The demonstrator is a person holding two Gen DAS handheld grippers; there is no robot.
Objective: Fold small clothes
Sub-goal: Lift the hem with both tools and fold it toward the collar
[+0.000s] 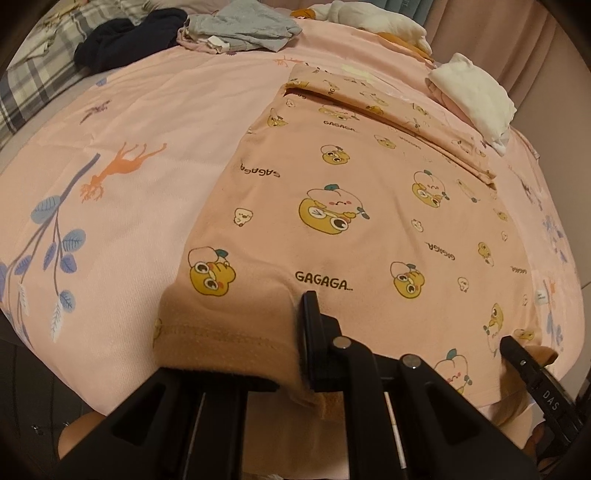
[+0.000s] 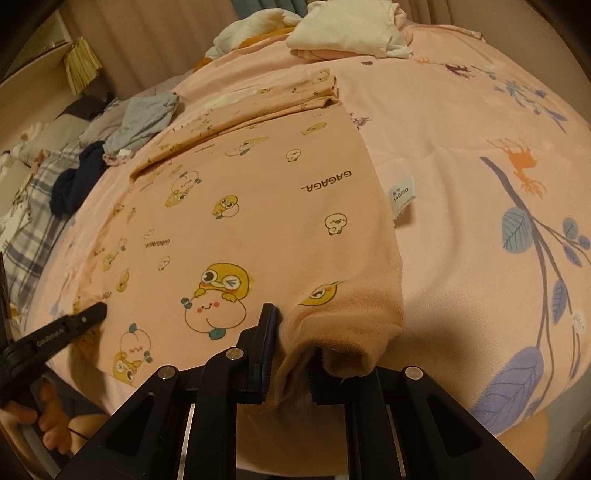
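A peach shirt [image 1: 332, 206] printed with yellow cartoon ducks and "GAGAGA" lies flat on the pink bedsheet [image 1: 140, 122], sleeves folded in at its far end. My left gripper [image 1: 291, 343] is shut on the shirt's near hem at its left corner; one finger [image 1: 310, 332] shows, the other is under the cloth. My right gripper [image 2: 291, 354] is shut on the hem at the shirt's [image 2: 240, 206] right corner, with cloth bunched between its pads. Each gripper shows in the other's view, the right gripper [image 1: 524, 362] at the right edge and the left gripper [image 2: 74, 325] at the left edge.
A grey garment [image 1: 243, 29] and a dark navy one [image 1: 129, 37] lie at the far left of the bed. Folded white and pink clothes [image 1: 472, 96] sit at the far right. A plaid pillow [image 1: 40, 74] is at the far left edge. A size tag [image 2: 400, 195] sticks out of the shirt's right side.
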